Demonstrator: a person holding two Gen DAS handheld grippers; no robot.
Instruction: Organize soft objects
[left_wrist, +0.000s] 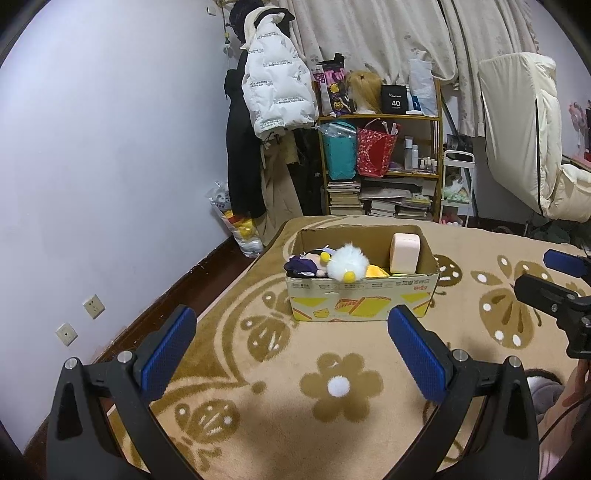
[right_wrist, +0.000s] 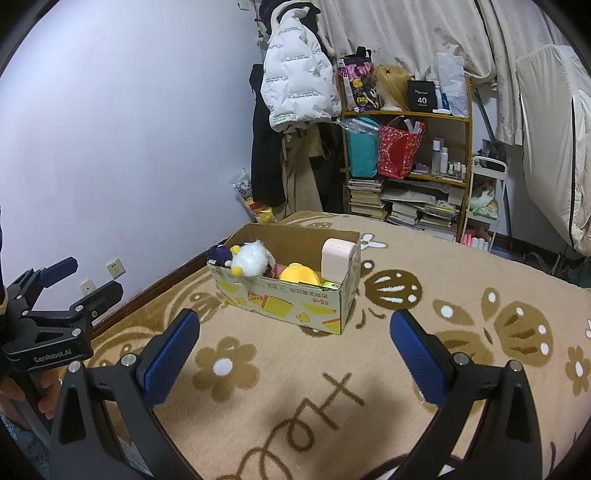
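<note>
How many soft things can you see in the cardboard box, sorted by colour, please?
White fluffy toy: 1
Yellow plush: 1
Dark purple plush: 1
Pink block: 1
Total: 4 clearly visible in the cardboard box; others may lie hidden beneath.

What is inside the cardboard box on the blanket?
The cardboard box holds a white fluffy toy, a dark purple plush, a yellow plush and an upright pink block. Anything beneath them is hidden.

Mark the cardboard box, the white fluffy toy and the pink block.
cardboard box (left_wrist: 362, 301), left wrist view, printed front wall
white fluffy toy (left_wrist: 349, 263), left wrist view, furry body
pink block (right_wrist: 335, 257), right wrist view, front face
</note>
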